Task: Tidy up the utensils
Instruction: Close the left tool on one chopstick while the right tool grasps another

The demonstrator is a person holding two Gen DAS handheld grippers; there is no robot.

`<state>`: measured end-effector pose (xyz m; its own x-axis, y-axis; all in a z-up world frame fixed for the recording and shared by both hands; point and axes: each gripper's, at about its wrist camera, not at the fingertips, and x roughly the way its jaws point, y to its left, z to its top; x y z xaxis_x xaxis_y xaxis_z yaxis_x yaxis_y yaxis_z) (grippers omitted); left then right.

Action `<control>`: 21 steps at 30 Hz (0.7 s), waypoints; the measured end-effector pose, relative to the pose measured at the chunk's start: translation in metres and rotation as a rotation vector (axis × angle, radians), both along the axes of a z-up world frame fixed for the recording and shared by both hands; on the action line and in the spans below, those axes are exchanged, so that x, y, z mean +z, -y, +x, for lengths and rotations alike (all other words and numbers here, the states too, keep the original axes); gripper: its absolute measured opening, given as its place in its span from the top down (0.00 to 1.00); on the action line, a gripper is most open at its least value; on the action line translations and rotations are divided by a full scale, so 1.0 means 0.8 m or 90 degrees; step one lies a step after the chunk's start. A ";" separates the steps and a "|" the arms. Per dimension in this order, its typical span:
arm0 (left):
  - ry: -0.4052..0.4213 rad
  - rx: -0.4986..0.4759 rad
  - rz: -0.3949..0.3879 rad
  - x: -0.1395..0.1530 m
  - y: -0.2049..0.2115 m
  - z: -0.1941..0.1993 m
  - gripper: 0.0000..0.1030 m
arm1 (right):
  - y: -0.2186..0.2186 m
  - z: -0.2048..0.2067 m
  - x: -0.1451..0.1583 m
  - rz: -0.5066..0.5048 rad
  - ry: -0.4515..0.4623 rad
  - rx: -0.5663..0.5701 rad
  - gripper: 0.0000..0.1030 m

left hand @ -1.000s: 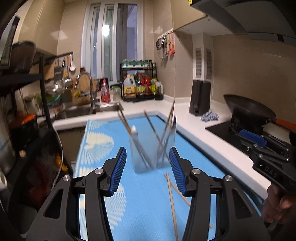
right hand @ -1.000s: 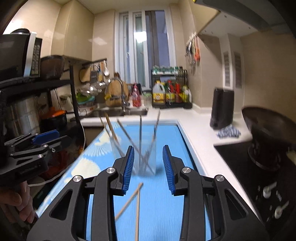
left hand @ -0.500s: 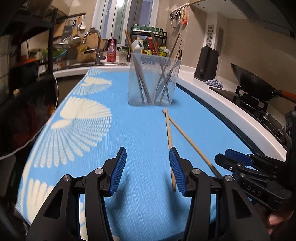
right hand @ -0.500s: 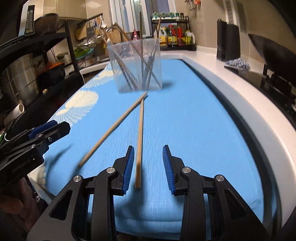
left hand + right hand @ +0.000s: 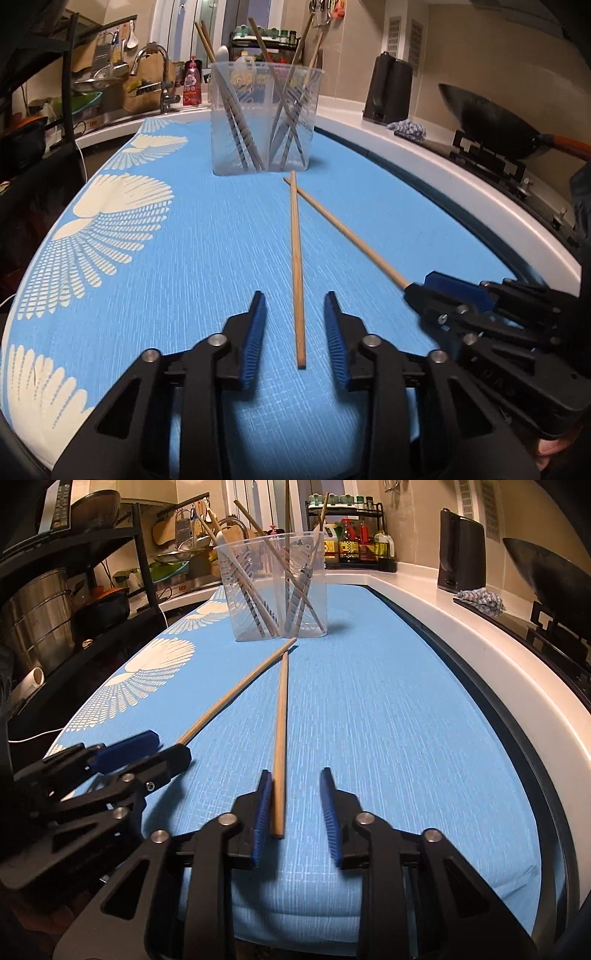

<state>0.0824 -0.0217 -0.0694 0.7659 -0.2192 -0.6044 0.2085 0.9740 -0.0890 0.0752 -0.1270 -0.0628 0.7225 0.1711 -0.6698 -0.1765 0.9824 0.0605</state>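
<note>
in the left wrist view, the left gripper [image 5: 295, 325] sits low over the blue mat [image 5: 184, 240] at bottom centre. its jaws have just been closing, with the near end of one chopstick [image 5: 295, 258] between them, but neither pad touches it, so it is open and holds nothing. the clear holder [image 5: 264, 118] stands at upper centre, well beyond. at right, the right gripper [image 5: 417, 291] covers the near end of the other chopstick [image 5: 347, 232].

in the right wrist view, the right gripper [image 5: 295, 805] has also been closing, and that chopstick [image 5: 280, 720] lies against its left pad while the right pad stands clear: not yet a grip. to do this well, i judge each gripper should centre its stick, close squarely near the end, then lift level before tipping it into the holder [image 5: 273, 587].
</note>
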 end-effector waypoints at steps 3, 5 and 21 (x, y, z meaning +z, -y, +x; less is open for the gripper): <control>0.001 0.004 0.006 -0.001 -0.005 0.000 0.95 | 0.004 0.002 0.000 0.001 0.000 -0.005 0.93; 0.002 0.015 0.008 0.000 -0.011 -0.002 0.95 | 0.005 0.003 0.000 -0.003 0.003 -0.015 0.94; 0.040 0.131 0.005 -0.008 -0.071 -0.023 0.94 | 0.016 0.011 -0.002 -0.006 0.011 -0.064 0.91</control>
<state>0.0642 0.0348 -0.0755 0.8307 -0.0496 -0.5546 0.0102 0.9972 -0.0739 0.0839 -0.1400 -0.0640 0.7472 0.0911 -0.6584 -0.0777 0.9957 0.0496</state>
